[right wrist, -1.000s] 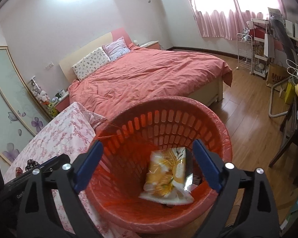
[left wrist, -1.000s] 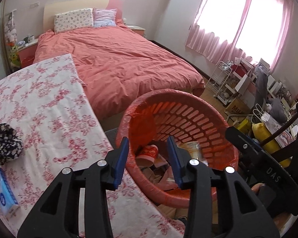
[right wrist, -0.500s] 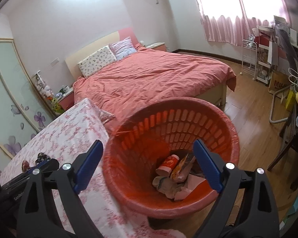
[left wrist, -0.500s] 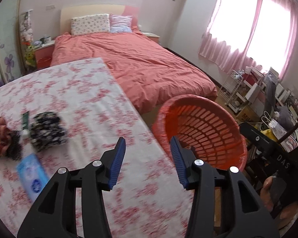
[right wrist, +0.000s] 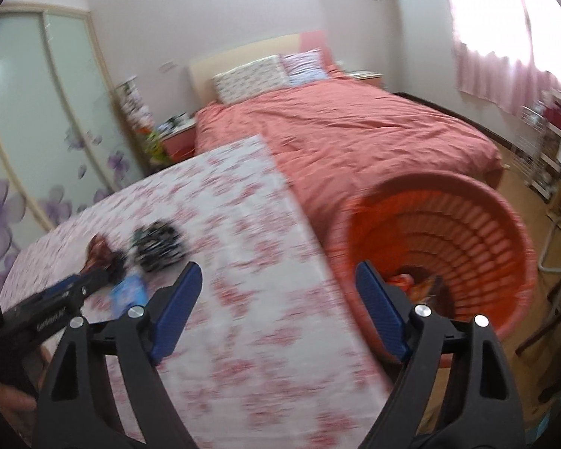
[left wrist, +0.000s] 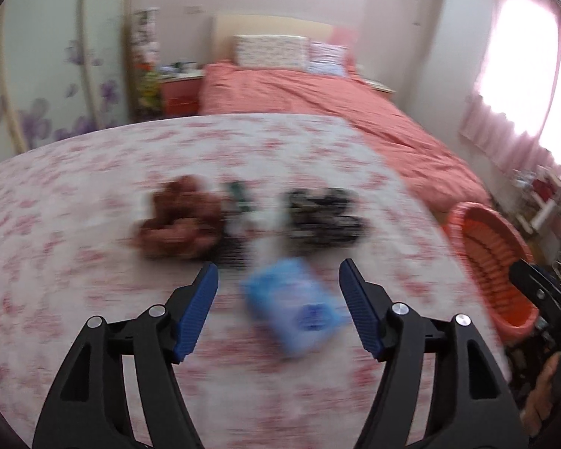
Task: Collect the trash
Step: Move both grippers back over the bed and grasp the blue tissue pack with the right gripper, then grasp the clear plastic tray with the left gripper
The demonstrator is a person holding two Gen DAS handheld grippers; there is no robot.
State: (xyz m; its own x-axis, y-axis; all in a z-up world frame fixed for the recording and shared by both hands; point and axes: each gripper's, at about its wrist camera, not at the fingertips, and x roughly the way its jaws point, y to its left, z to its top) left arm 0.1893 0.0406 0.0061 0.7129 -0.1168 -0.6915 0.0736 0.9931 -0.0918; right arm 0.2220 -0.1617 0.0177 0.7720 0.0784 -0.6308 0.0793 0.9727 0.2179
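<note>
Left tongs point(left wrist: 278, 308) are standing wide and empty, their jaws having just been opening, with the blue packet point(left wrist: 294, 312) lying between the blue pads but untouched. Right tongs point(right wrist: 278, 312) are also standing wide and empty, their jaws having just been closing a little, and are hanging over the edge of the surface point(right wrist: 243, 247) just beside the orange basket point(right wrist: 505, 224).

The remaining items are lying together on the floral-clothed surface: the blue packet nearest the left tongs, a black-and-white patterned bundle point(left wrist: 323, 220) beyond it, a reddish-brown crumpled bundle point(left wrist: 177, 222) to its left, and a small green object point(left wrist: 239, 196) between the two bundles. Motion blur is hiding their exact nature.

The packet is judged light, soft and slick-skinned, likely to crumple and slip; a grip across its short width, near the middle, is looking safest. The bundles are appearing soft and compressible, graspable anywhere.

Wrappers are already lying in the basket bottom point(right wrist: 415, 280). White lettering on the left tool's body, seen from the right wrist view, is too blurred to read.
</note>
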